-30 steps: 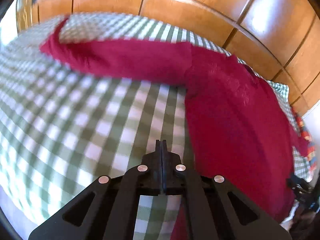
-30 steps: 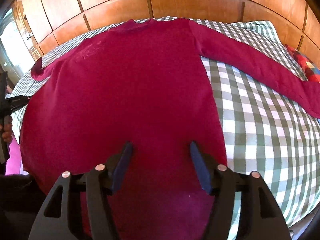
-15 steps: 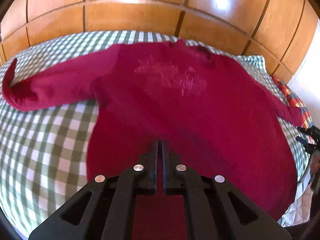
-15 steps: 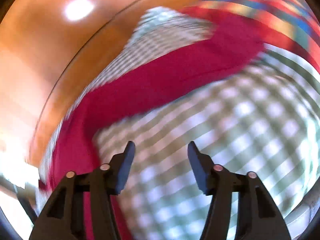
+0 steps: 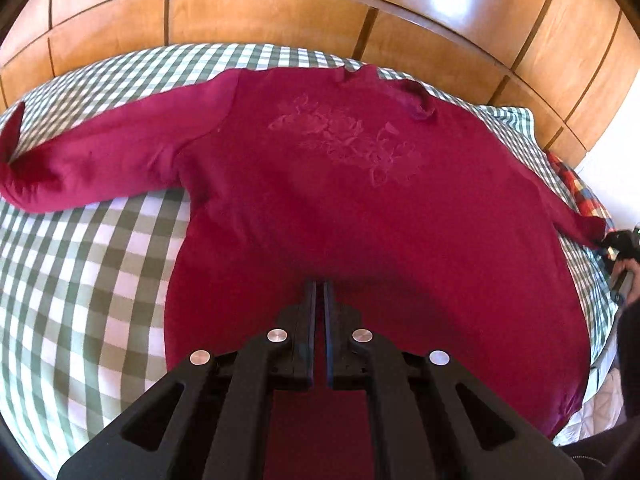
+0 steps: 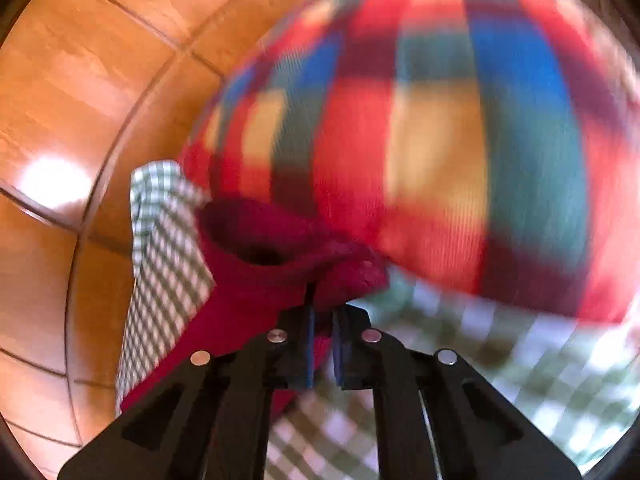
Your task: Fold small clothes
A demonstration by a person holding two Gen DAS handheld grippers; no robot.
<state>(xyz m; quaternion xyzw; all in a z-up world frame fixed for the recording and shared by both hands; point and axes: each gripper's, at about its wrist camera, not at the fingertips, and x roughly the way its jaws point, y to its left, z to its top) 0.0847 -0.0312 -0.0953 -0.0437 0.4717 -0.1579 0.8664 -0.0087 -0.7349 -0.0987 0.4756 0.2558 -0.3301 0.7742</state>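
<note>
A dark red long-sleeved sweater (image 5: 360, 208) lies spread flat, front up, on a green-and-white checked bed cover (image 5: 80, 280), both sleeves stretched out sideways. My left gripper (image 5: 319, 292) is shut and empty, hovering over the sweater's lower middle. In the right wrist view my right gripper (image 6: 323, 312) is shut on the cuff of the sweater's right sleeve (image 6: 272, 252), whose open end faces the camera. The right gripper also shows in the left wrist view (image 5: 618, 242) at the far right, at the sleeve's tip.
A wooden panelled headboard (image 5: 280, 12) runs behind the bed. A multicoloured plaid blanket (image 6: 440, 120) lies just beyond the sleeve cuff, blurred. The bed's right edge (image 5: 600, 360) is close to the sweater's hem.
The right gripper swung right from over the sweater's body to the right sleeve end and shut on the cuff. The left gripper's view swung from the left sleeve to the sweater's body.
</note>
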